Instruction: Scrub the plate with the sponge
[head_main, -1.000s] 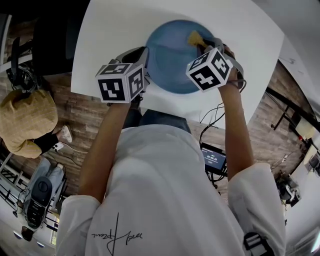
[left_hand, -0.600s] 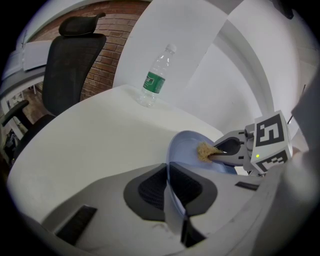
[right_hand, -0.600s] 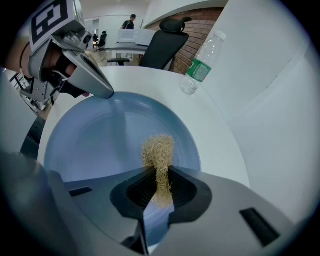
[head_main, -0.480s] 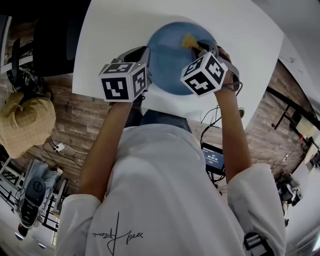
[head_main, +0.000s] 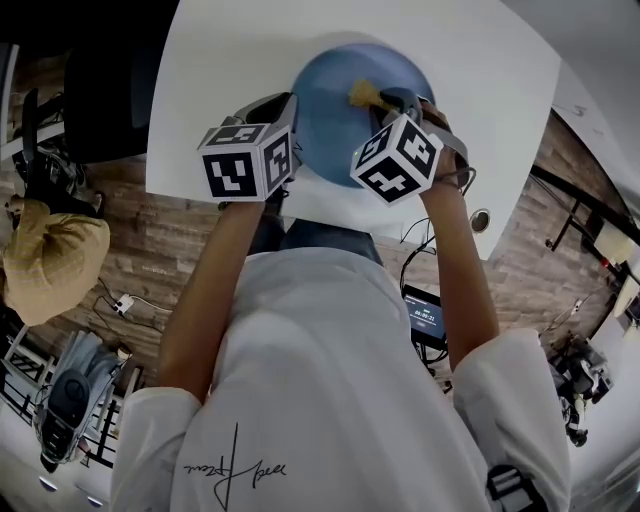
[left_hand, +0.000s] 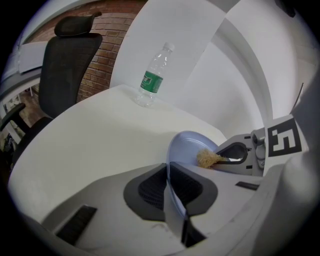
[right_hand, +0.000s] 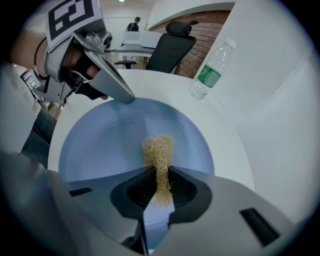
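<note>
Head view: the blue plate (head_main: 330, 110) sits on the white table (head_main: 220, 60).

Left gripper view: the left hand-held gripper (left_hand: 167, 172), its jaws just eased slightly wider, clamps the plate's rim.

Right gripper view: the right hand-held gripper (right_hand: 159, 175) pinches the sponge (right_hand: 159, 150) tightly over the plate's middle.

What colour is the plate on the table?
Light blue; the plate shows best in the right gripper view.

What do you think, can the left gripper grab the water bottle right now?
Probably not. The left gripper, jaws just opened a little, clamps the blue plate by its rim. The water bottle stands farther back on the table, nothing between, so it must let go first.
</note>
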